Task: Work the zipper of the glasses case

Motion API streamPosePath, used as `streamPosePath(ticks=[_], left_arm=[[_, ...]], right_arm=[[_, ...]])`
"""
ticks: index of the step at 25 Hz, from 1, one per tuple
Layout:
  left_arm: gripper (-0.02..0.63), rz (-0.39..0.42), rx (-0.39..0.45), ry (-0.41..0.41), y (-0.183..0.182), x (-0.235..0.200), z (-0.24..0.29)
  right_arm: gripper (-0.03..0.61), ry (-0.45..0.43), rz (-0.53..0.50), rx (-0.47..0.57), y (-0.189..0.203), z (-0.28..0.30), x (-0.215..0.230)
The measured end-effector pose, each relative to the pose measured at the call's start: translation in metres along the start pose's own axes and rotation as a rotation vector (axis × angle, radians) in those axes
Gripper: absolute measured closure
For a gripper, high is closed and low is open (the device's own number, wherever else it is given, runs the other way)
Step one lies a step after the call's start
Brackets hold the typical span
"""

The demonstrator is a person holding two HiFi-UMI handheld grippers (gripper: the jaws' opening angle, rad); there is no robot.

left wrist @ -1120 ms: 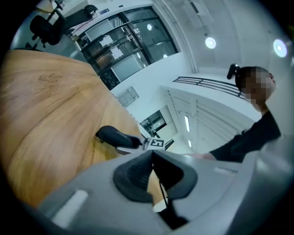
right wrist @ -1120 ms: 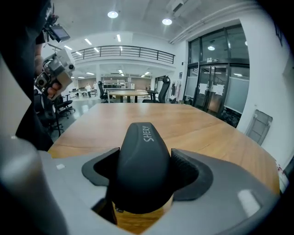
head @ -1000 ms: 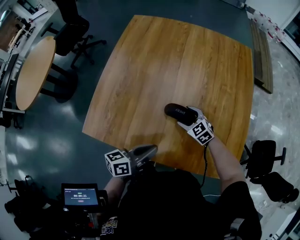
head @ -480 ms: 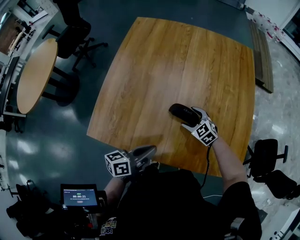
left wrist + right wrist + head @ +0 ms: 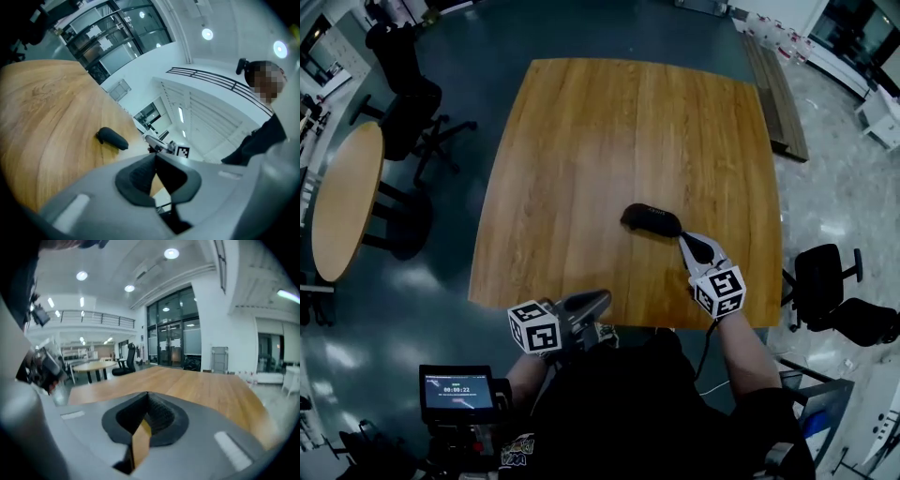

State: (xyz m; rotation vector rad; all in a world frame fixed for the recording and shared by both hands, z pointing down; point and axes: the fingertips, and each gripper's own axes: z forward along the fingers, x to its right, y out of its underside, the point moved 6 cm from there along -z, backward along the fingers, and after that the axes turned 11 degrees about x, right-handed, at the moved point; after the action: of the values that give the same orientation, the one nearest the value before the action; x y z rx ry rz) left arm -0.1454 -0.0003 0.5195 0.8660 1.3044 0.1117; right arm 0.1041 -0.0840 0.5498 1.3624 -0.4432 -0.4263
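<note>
Where grained tabletop (image 5: 600,141) spreads, a rounded oblong case (image 5: 652,220) rests.

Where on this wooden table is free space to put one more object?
The far half of the square wooden table is bare, also the left side from the black oval glasses case to the edge. Crowded: the near right, where the right tool, jaws just closed on nothing, is close by the case.

A small screen (image 5: 457,391) at seven o'clock in the head view shows a timer that reads about 00:00:22. The finer lines above and below those digits are too small to read.
</note>
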Motion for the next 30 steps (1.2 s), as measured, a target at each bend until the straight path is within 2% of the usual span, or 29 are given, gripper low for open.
streamPosePath(ticks=[2, 5, 8, 13, 18, 23, 30], left_arm=[[0.612, 0.019, -0.024, 0.045, 0.004, 0.006, 0.009], [0.612, 0.056, -0.048, 0.093, 0.01, 0.021, 0.024], [0.612, 0.089, -0.054, 0.109, 0.013, 0.036, 0.032], [0.612, 0.144, -0.034, 0.044, 0.047, 0.064, 0.039], [0.612, 0.093, 0.041, -0.022, 0.089, 0.094, 0.031], [0.612, 0.07, 0.058, -0.071, 0.146, 0.13, 0.021], [0.612, 0.119, 0.106, -0.131, 0.16, 0.159, -0.01]], right_arm=[[0.572, 0.063, 0.13, 0.06, -0.016, -0.02, -0.018], [0.572, 0.147, 0.241, 0.114, -0.037, -0.048, -0.049], [0.572, 0.144, 0.31, 0.143, -0.053, -0.068, -0.076], [0.572, 0.029, 0.264, 0.137, -0.052, -0.113, -0.106], [0.572, -0.04, 0.296, 0.131, -0.042, -0.162, -0.132], [0.572, -0.088, 0.328, 0.119, -0.028, -0.218, -0.143], [0.572, -0.138, 0.298, 0.149, -0.037, -0.245, -0.169]])
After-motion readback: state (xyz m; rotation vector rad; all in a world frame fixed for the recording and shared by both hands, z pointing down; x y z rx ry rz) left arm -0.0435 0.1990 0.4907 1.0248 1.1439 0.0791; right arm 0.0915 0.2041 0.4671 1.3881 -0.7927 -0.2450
